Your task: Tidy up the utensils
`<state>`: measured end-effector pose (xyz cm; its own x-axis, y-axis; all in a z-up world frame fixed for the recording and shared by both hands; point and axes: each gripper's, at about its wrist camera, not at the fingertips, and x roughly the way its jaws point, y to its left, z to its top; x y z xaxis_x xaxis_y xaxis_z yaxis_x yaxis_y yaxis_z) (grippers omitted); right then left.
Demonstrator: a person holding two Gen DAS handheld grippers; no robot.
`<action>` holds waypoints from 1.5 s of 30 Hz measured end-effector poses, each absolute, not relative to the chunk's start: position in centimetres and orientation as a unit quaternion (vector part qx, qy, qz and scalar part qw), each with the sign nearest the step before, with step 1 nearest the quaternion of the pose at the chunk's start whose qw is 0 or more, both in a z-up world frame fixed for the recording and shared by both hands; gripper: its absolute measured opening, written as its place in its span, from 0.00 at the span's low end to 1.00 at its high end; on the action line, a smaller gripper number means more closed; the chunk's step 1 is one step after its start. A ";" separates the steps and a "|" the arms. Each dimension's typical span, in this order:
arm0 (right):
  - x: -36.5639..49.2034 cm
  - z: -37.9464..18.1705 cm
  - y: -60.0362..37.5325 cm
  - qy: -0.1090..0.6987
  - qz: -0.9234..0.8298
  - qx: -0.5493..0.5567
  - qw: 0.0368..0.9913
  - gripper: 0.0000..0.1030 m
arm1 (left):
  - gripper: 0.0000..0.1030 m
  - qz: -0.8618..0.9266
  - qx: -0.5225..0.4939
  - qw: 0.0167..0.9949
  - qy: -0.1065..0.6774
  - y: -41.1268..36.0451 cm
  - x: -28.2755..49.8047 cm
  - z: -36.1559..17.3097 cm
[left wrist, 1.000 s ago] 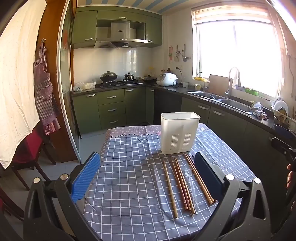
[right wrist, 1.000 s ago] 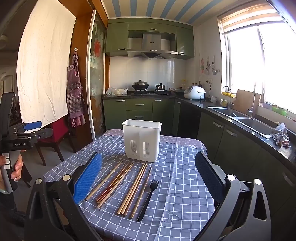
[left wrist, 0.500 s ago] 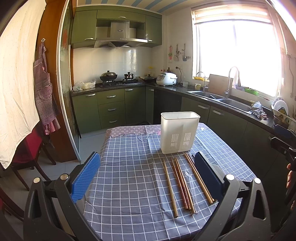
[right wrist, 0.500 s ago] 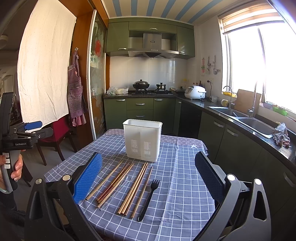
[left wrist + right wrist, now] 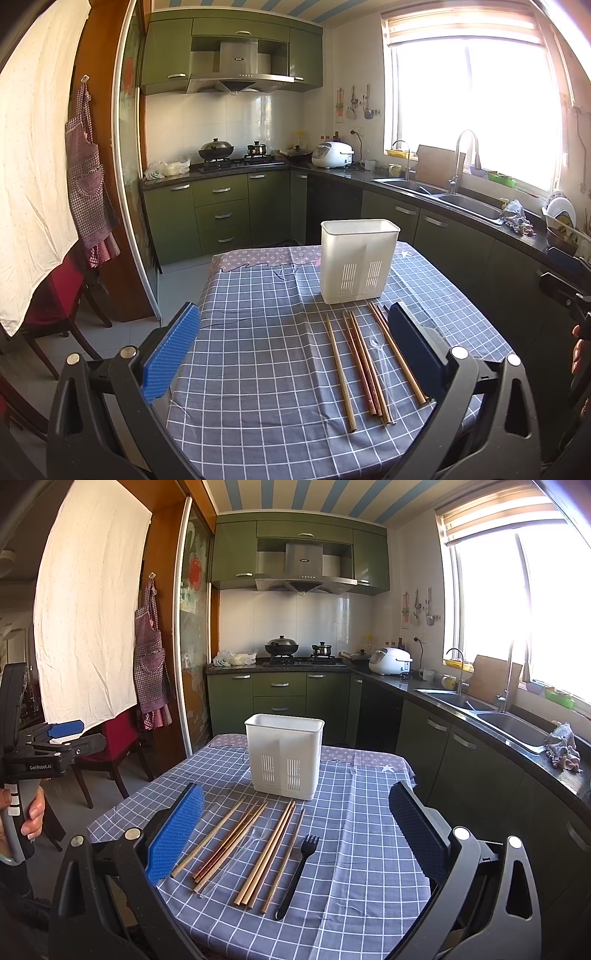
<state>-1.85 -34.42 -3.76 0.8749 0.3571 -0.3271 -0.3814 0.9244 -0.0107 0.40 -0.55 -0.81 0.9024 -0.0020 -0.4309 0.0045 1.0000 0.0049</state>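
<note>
— Where are the utensils?
— Chopsticks [image 5: 236, 840], a clear spoon [image 5: 243, 845] and a black fork [image 5: 297, 875] lie on the bench [image 5: 369, 867], just in front of the white holder [image 5: 284, 758].
— And the grippers?
— Left gripper [image 5: 293, 349] and right gripper [image 5: 295, 829] both hover with fingers spread wide, gripping nothing.

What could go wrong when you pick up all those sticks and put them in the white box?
1. The chopsticks lie flat and close together, so the fingers might pinch several at once or roll them away.
2. The clear spoon between them is hard to see and easy to miss.
3. The white holder looks light and empty; a bump might tip it.
4. The black fork lies near the table's front edge and could get pushed off.
</note>
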 end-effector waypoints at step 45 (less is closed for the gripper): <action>-1.5 -3.9 -34.3 0.169 0.189 -0.038 0.967 0.96 | 0.94 0.000 0.005 0.975 0.224 -0.6 0.5 -1.0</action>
